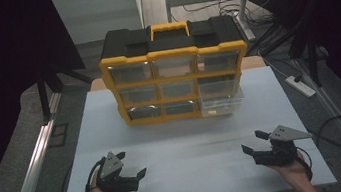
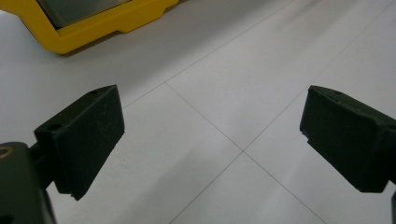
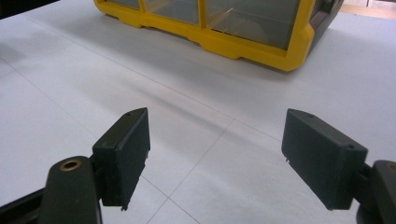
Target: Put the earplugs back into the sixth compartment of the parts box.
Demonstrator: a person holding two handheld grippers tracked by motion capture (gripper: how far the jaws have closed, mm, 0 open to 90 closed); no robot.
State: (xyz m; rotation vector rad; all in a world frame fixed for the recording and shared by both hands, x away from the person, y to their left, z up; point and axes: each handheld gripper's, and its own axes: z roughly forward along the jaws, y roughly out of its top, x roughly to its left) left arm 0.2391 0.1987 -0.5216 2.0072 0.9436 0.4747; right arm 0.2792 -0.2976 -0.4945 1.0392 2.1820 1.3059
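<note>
Both tools, left (image 1: 129, 166) and right (image 1: 254, 143), sat spread and empty, well short of the organizer (image 1: 175, 70). Nothing looked started; one lower-right drawer (image 1: 222, 104) stuck out.

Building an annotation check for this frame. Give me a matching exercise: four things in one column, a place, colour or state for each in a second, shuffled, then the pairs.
Column 1:
1. organizer frame
2. carry handle
3. bottom-right drawer
4. left gripper

Column 2:
A. pulled partway out
B. open, above the near left of the table
C. yellow, grid of clear drawers
D. yellow, set in the black top

Pairs: 1-C, 2-D, 3-A, 4-B
</note>
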